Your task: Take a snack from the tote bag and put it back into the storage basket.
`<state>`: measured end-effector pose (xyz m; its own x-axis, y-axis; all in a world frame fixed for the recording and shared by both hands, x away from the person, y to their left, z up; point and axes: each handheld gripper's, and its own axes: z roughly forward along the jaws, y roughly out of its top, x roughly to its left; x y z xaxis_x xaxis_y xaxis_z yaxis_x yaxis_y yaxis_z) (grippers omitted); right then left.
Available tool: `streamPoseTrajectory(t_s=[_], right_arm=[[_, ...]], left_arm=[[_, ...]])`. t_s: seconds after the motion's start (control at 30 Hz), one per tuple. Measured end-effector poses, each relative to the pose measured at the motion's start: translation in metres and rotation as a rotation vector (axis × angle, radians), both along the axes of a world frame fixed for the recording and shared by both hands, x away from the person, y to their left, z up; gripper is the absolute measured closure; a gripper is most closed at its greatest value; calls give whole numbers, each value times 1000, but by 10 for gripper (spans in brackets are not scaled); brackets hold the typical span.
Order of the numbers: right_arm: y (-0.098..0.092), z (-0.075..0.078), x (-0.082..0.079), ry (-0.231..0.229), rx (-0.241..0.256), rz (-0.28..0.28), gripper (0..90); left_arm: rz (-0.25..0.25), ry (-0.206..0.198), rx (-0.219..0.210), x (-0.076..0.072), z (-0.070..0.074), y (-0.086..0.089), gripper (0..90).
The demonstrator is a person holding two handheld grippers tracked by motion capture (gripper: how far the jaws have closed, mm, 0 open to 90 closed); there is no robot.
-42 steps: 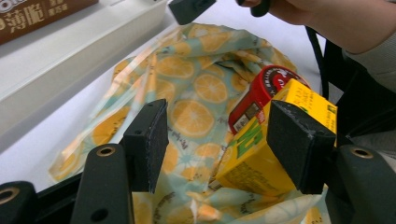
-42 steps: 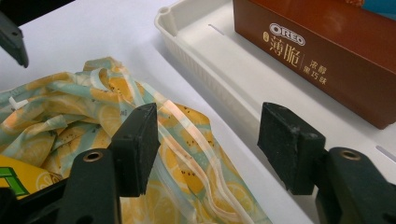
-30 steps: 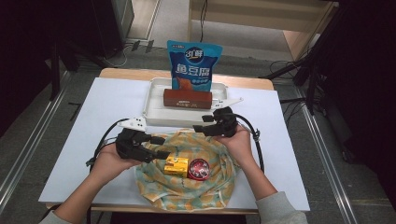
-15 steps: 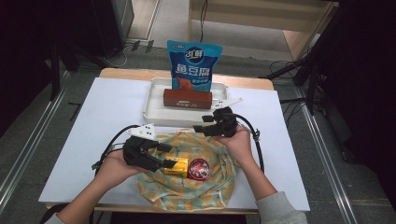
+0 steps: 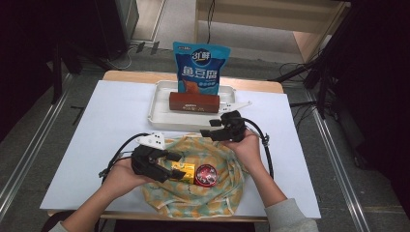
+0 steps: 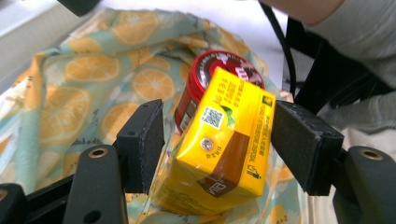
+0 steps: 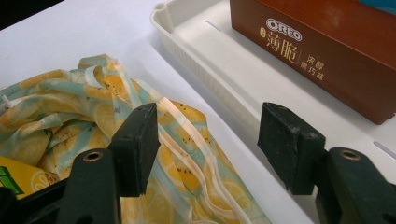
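A yellow drink carton (image 5: pixel 183 170) (image 6: pixel 224 140) lies tilted on an orange-print cloth (image 5: pixel 193 203) (image 6: pixel 93 79), leaning against a red-lidded can (image 5: pixel 205 175) (image 6: pixel 219 70). My left gripper (image 5: pixel 175 166) (image 6: pixel 217 135) is open, with one jaw on each side of the carton. The left jaw stands a small gap off it and the right jaw is nearly at its side. My right gripper (image 5: pixel 209 128) (image 7: pixel 210 144) is open with nothing between its jaws. It hovers over the cloth's far edge (image 7: pixel 70 126), next to the white tray (image 5: pixel 159 116) (image 7: pixel 187 42).
In the tray lies a brown Oreo box (image 5: pixel 194 102) (image 7: pixel 327 60), and a blue snack bag (image 5: pixel 200 67) stands behind it. White table surface (image 5: pixel 106 125) stretches to the left of the cloth. Cables trail from both grippers.
My left gripper has moved right across the cloth, and its jaws now flank the yellow carton. The right gripper has stayed in place.
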<state>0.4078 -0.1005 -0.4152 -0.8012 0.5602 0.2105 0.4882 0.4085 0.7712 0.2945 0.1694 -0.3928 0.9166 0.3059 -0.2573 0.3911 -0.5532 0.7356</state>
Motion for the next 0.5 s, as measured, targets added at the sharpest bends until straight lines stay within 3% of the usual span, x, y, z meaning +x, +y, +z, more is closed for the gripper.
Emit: streamPoseTrajectory(t_s=[0.2, 0.4, 0.5], right_arm=[[0, 0, 0, 2, -1, 2, 392], [0, -1, 0, 1, 0, 2, 392], [0, -1, 0, 3, -2, 1, 392]], left_arm=[[-16, 28, -3, 2, -8, -4, 341], [-31, 4, 19, 2, -13, -8, 361], [-40, 19, 15, 3, -17, -10, 365]])
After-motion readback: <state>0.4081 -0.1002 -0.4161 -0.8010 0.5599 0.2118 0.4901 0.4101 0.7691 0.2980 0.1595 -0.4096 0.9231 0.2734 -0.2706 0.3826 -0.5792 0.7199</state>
